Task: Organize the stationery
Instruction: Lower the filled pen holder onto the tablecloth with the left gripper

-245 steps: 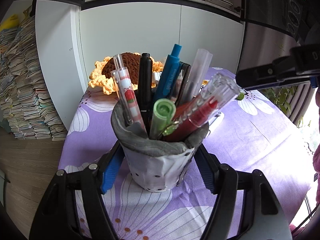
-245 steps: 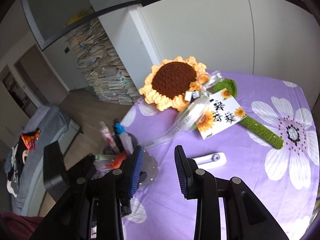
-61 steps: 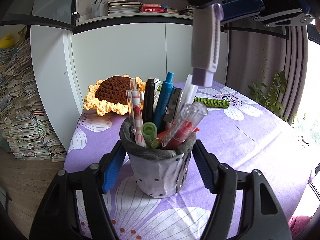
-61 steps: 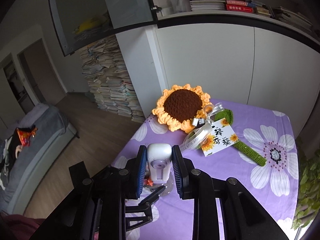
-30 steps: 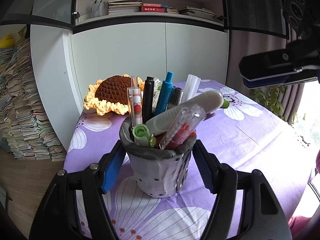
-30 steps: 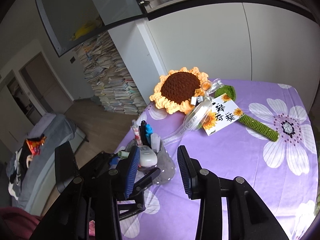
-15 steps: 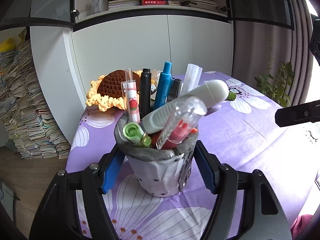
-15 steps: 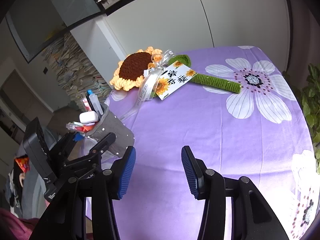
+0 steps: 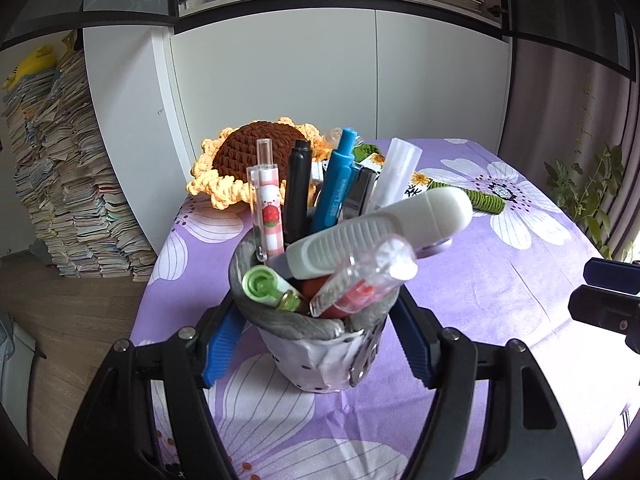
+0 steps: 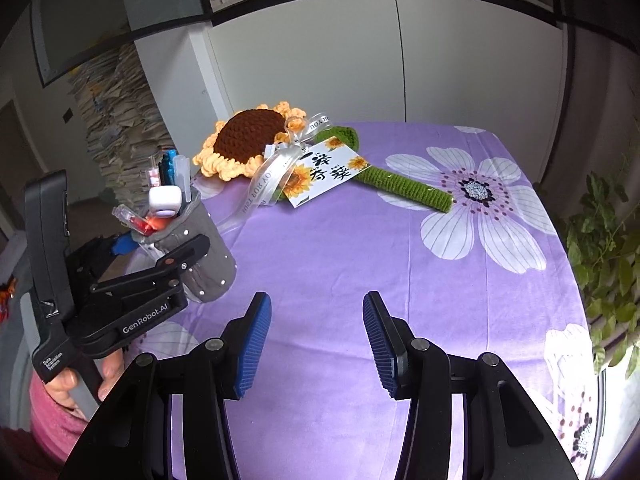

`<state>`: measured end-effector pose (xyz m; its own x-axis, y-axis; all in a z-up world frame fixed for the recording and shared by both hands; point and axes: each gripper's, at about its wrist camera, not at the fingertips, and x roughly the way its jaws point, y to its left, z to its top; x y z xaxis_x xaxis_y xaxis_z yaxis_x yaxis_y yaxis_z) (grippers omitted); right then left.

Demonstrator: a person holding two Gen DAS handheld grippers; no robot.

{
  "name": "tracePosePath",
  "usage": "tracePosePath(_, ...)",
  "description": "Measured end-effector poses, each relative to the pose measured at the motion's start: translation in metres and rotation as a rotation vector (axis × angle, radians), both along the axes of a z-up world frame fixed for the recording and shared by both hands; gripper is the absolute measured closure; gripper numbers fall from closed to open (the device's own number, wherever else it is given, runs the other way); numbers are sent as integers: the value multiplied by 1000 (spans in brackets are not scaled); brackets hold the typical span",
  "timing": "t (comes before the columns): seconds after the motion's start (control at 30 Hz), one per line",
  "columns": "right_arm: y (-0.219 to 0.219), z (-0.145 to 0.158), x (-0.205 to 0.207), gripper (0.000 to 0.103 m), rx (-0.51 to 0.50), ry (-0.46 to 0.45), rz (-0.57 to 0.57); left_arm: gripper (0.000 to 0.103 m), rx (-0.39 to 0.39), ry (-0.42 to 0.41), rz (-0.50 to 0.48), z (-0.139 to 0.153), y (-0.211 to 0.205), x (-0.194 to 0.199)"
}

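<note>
the left gripper [image 9: 316,344] clasped the pen holder [image 9: 320,354], its jaws having just eased a little with the holder between them. the right gripper [image 10: 316,338] stood open and empty over the purple cloth [image 10: 400,248] beside the holder. in the holder the white correction tape [image 9: 376,232] leaned across the pens, with the crocheted sunflower [image 10: 248,142] behind.

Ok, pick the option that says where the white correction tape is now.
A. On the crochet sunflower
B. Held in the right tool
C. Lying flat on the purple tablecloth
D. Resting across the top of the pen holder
D: the white correction tape leans slantwise over the pens in the pen holder, and the right tool is empty.
</note>
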<state>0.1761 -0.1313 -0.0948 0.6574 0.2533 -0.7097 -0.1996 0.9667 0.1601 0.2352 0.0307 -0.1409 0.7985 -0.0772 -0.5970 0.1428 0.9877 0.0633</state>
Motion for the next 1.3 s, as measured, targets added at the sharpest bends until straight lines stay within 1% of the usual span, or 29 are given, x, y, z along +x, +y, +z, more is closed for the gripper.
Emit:
tracePosePath(0.13, -6, 11, -1, 54, 5, -59, -30, 33, 9, 1, 22, 0, -5, 4)
tracePosePath(0.23, -5, 19, -3, 54, -16, -116, -32, 34, 10, -3, 38, -1, -6, 6)
tracePosePath(0.3, -2, 21, -3, 54, -33, -133, -24, 35, 2, -2, 44, -1, -7, 6)
tracePosePath(0.37, -1, 22, -3, 54, -35, -130, -12, 35, -2, -1, 52, 0, -7, 7)
tracePosePath(0.5, -6, 21, -4, 54, 10, -116, 10, 36, 3, 9, 61, 1, -9, 5)
tracePosePath(0.8, -26, 23, -13, 54, 68, -119, -7, 36, 26, -20, 41, 12, -23, -6)
tracePosePath(0.87, -32, 22, -16, 54, 67, -123, -21, 36, 31, -23, 31, 14, -28, -7)
tracePosePath(1.1, -57, 15, -19, 54, 89, -106, -63, 36, 49, -29, -9, 22, -55, -5)
tracePosePath(1.3, -77, 13, -19, 54, 85, -101, -96, 35, 50, -37, -48, 28, -84, 3)
